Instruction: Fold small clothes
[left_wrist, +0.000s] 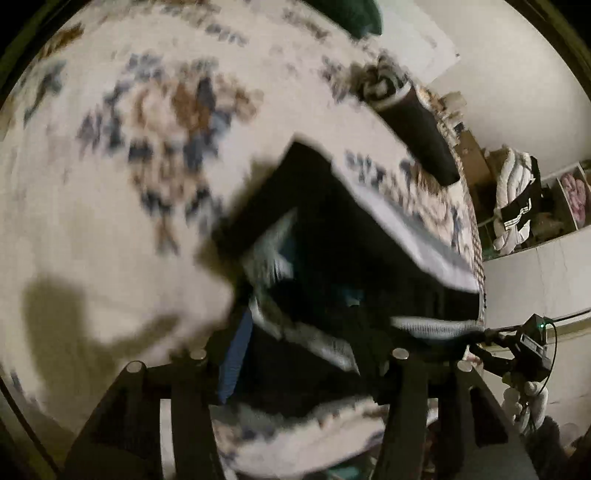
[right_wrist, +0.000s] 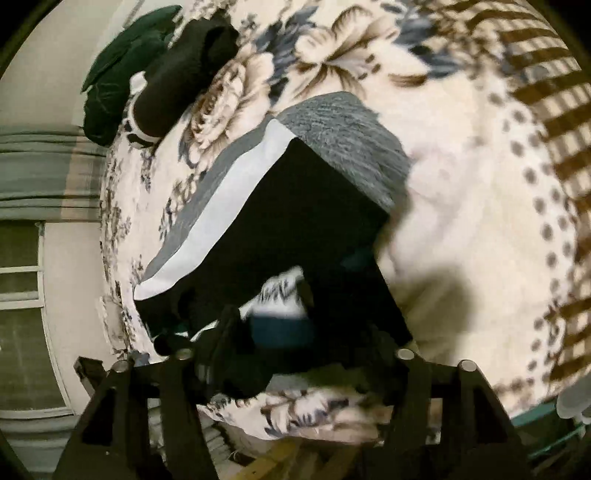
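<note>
Black fabric garment (right_wrist: 310, 206) with a white band and a grey band along one edge lies flat on the cream floral fleece blanket (right_wrist: 461, 206) that covers the bed, just ahead of both grippers. In the left wrist view the same garment (left_wrist: 332, 229) fills the centre and is heavily motion-blurred; its near portion reaches down between the finger mounts. Left gripper (left_wrist: 295, 369): the dark cloth occupies the space between its fingers, but blur hides the tips, so I cannot tell whether the jaws are wide, narrow or holding the fabric. Right gripper (right_wrist: 295, 362): black cloth and a blue-green patch sit between its fingers, also blurred, so the jaw state cannot be told. A grey ribbed knit piece (right_wrist: 351, 140) lies partly beneath the far end of the garment. A rolled black cloth bundle (right_wrist: 184, 74) with a black-and-white patterned end rests near the blanket's far edge, touching a dark green crumpled garment (right_wrist: 122, 74). In the left wrist view the bundle (left_wrist: 413, 122) is well apart from the black garment. A pile of white bedding (left_wrist: 513, 199) sits against the wall beyond the bed.
</note>
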